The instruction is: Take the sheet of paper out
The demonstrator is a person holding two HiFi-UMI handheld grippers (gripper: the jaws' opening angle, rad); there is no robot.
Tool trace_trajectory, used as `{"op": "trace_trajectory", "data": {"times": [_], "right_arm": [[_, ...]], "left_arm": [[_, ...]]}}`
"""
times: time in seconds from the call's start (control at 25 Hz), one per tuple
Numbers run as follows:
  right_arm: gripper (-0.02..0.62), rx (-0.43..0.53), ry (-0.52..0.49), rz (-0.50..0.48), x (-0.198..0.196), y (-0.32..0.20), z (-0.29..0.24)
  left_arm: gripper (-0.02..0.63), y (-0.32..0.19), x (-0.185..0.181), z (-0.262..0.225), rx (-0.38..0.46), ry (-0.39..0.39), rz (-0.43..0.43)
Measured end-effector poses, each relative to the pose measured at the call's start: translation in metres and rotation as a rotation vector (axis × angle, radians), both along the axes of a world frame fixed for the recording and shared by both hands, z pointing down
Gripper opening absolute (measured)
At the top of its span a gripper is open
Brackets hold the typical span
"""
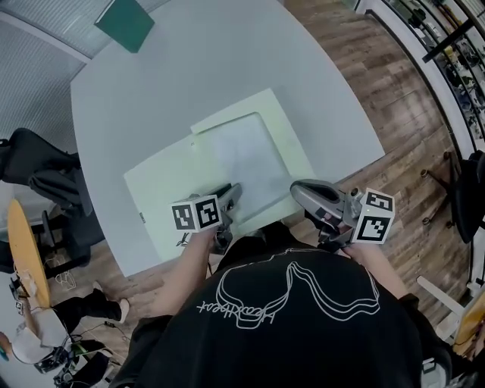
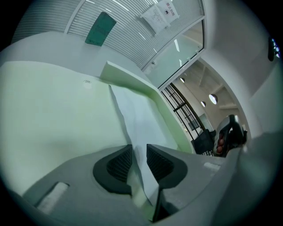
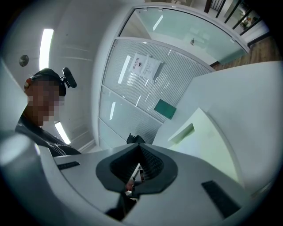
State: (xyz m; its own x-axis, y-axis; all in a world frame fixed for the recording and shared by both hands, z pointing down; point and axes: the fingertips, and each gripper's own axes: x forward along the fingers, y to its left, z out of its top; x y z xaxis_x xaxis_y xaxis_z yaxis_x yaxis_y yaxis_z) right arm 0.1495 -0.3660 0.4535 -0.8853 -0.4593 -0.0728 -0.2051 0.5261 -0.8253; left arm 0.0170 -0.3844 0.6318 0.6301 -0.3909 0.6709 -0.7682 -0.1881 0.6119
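Observation:
A pale green folder (image 1: 163, 182) lies open on the grey table (image 1: 227, 61). A white sheet of paper (image 1: 250, 155) rests on its right half. My left gripper (image 1: 233, 194) is at the sheet's near left edge. In the left gripper view the sheet (image 2: 137, 114) rises off the folder (image 2: 53, 106), and its edge runs between my left gripper's (image 2: 139, 149) jaws, which stand apart with a gap on both sides. My right gripper (image 1: 297, 188) hovers at the folder's near right edge. Its jaws (image 3: 138, 148) meet at the tips with nothing in them.
A dark green book (image 1: 125, 23) lies at the table's far left corner. A chair with dark clothing (image 1: 38, 167) stands left of the table. Wooden floor (image 1: 409, 114) lies to the right. The table's near edge is close to my body.

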Motion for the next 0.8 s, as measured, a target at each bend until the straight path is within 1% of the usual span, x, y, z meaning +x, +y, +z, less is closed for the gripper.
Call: {"op": "trace_trajectory", "data": {"times": [0.12,0.24,0.36,0.56,0.8], "right_arm": [[0.008,0.0,0.013,-0.03,-0.003,-0.001,0.004],[0.008,0.0,0.018,-0.051,-0.008,-0.003,0.005],[0.008,0.003,0.02,-0.064,-0.013,-0.008,0.005],[0.008,0.015,0.019,-0.1,-0.021,-0.008,0.005],[0.008,0.017,0.026,-0.12,-0.035,-0.006,0.002]], "left_arm": [[0.072,0.0,-0.003,0.004,-0.008,-0.014,-0.018],[0.04,0.0,-0.005,0.006,-0.015,-0.021,-0.029],[0.018,0.0,-0.007,0.008,-0.019,-0.037,-0.018],[0.015,0.003,-0.008,0.007,-0.01,-0.058,-0.011],[0.014,0.007,-0.021,0.005,-0.014,-0.053,-0.026]]}}
